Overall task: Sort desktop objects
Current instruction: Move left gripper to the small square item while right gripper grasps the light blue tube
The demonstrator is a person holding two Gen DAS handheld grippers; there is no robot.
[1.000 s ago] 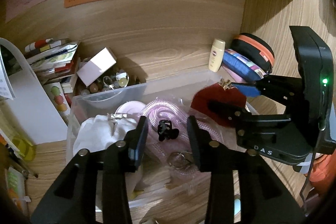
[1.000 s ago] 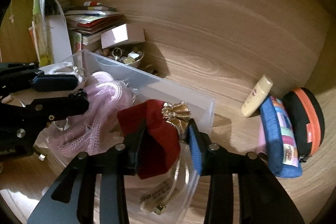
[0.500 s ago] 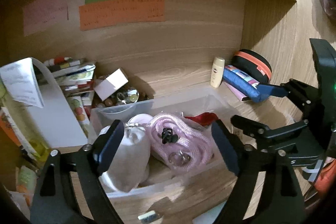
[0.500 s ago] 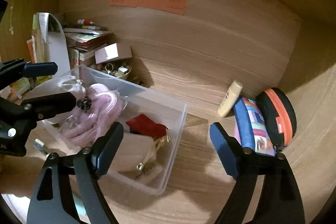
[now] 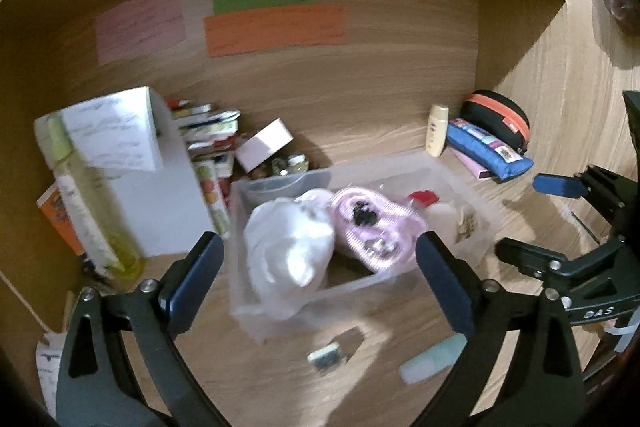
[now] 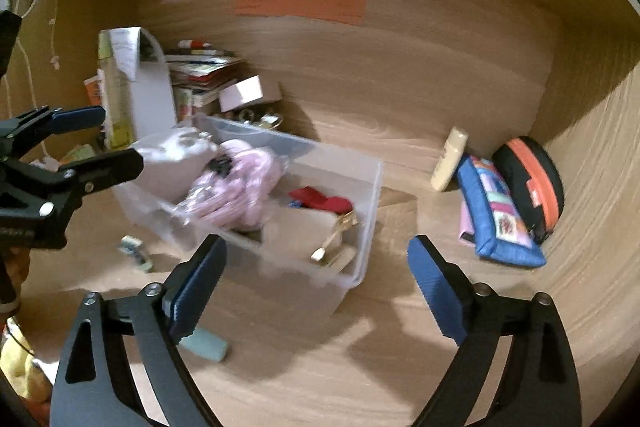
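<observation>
A clear plastic bin (image 5: 280,183) (image 6: 368,195) stands on the wooden desk. It holds a white bag (image 5: 292,247), a pink coiled tube (image 5: 372,231) (image 6: 240,183) with a black clip, a red pouch (image 6: 320,201) and a gold trinket (image 6: 340,231). My left gripper (image 5: 320,275) is open and empty, held back above the bin's near side. My right gripper (image 6: 316,267) is open and empty, in front of the bin's near corner.
A mint tube (image 5: 428,363) (image 6: 204,345) and a small dark item (image 5: 326,355) lie on the desk before the bin. A cream bottle (image 6: 450,159), blue pencil case (image 6: 500,219) and black-orange case (image 6: 532,183) sit at right. Books, a white box and a file holder (image 5: 152,179) stand at left.
Both grippers opened, letting go of the clip and the red pouch in the bin, then pulled back and up from the bin.
</observation>
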